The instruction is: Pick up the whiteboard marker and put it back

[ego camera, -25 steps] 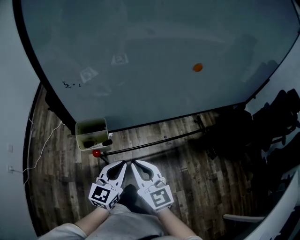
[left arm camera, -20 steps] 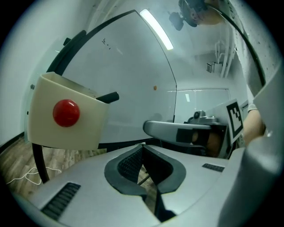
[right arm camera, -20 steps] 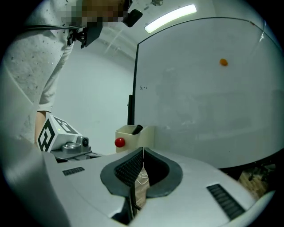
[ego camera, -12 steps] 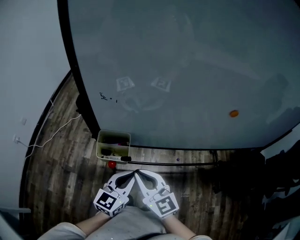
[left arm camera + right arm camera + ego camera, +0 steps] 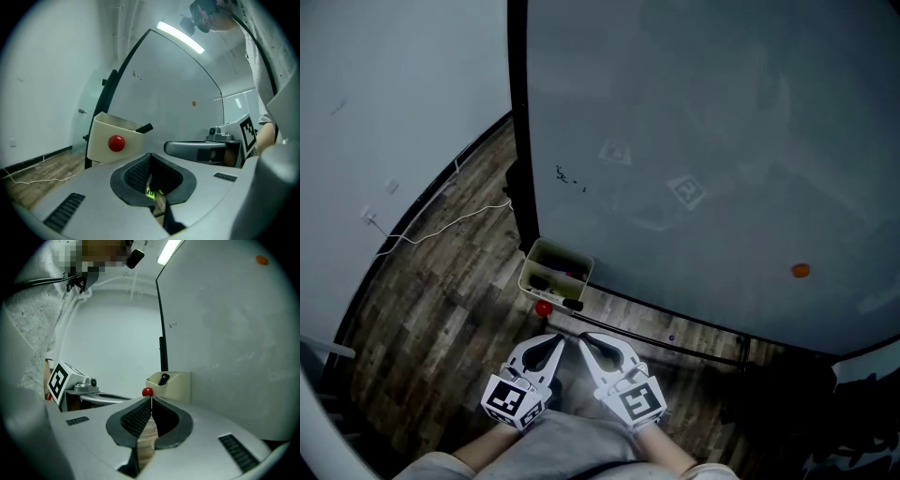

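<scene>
Both pairs of jaws are closed, with nothing gripped. On the left gripper (image 5: 150,155) the black ribbed rubber pads (image 5: 138,172) meet at their tips. The teardrop hollow behind them shows only floor planks and a small yellow-green speck that cannot be identified. The right gripper (image 5: 151,400) is the same, with dimpled pads pressed tip to tip and wood grain visible through the hollow. Both bodies are smooth pale-grey moulded plastic with slotted vents.

The whiteboard marker (image 5: 144,127) lies apart from both grippers. Its black rounded end pokes out at a slant from the open top of a cream plastic holder box (image 5: 101,140). In the left gripper view the box stands above and left of the jaw tips. In the right gripper view the marker sits in the box mouth just above and right of the closed tips. A glossy round red magnet (image 5: 116,143) clings to the box's front face.

In the head view the two grippers sit at bottom centre with their tips angled toward each other. The box is a little above them, at the lower left corner of the whiteboard (image 5: 703,141). The board is a broad matt grey sheet in a thin black frame and fills the upper right of the frame. A small orange magnet (image 5: 801,271) sits on it at the right. To the left and below, the floor (image 5: 441,309) is dark, streaky wood planking, and a thin white cable (image 5: 450,223) lies across it.
</scene>
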Demonstrator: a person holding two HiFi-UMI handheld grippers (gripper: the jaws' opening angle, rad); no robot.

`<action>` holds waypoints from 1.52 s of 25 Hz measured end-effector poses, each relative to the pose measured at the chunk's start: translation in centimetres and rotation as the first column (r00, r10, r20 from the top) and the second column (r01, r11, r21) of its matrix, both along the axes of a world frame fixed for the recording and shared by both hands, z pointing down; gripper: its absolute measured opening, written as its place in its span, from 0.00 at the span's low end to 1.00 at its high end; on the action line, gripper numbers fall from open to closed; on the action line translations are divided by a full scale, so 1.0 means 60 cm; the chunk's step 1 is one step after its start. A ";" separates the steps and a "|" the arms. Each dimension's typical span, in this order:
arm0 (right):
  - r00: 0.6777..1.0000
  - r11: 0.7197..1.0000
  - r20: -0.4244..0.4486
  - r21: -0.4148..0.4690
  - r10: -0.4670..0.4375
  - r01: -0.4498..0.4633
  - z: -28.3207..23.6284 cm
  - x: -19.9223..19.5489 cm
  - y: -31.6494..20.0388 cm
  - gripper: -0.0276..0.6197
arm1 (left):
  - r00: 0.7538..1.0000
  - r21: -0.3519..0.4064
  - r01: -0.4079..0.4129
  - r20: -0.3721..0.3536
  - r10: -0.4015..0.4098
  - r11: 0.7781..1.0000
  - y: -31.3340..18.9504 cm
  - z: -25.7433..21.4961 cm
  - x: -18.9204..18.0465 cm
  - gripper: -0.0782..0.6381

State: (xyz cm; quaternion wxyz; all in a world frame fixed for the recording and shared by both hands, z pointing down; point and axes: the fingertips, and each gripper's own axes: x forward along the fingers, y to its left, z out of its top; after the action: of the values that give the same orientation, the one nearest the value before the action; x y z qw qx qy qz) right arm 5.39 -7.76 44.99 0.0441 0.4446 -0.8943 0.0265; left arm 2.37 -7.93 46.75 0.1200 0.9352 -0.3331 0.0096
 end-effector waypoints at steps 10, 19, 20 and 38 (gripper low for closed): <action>0.999 0.997 -0.004 0.063 -0.039 0.039 -0.038 0.004 -0.043 0.08 | 0.986 0.081 0.163 0.018 -0.165 0.983 -0.033 -0.028 -0.047 0.13; 0.999 0.997 0.015 0.068 -0.028 0.027 -0.059 0.009 -0.070 0.20 | 0.978 0.115 0.207 -0.008 -0.207 0.972 -0.063 -0.046 -0.041 0.13; 0.999 0.998 0.025 0.063 -0.023 0.022 -0.059 0.010 -0.073 0.21 | 0.978 0.116 0.207 -0.009 -0.208 0.971 -0.065 -0.046 -0.040 0.13; 0.981 0.988 0.180 -0.149 0.070 -0.044 -0.035 -0.001 -0.092 0.21 | 0.971 0.074 0.239 -0.020 -0.239 0.968 -0.058 -0.022 -0.045 0.13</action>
State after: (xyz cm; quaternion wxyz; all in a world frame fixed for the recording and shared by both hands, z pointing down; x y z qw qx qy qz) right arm 5.33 -13.30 42.89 -0.0080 0.4613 -0.8771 0.1335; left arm -0.34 -11.42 45.40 0.0867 0.8921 -0.4428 -0.0227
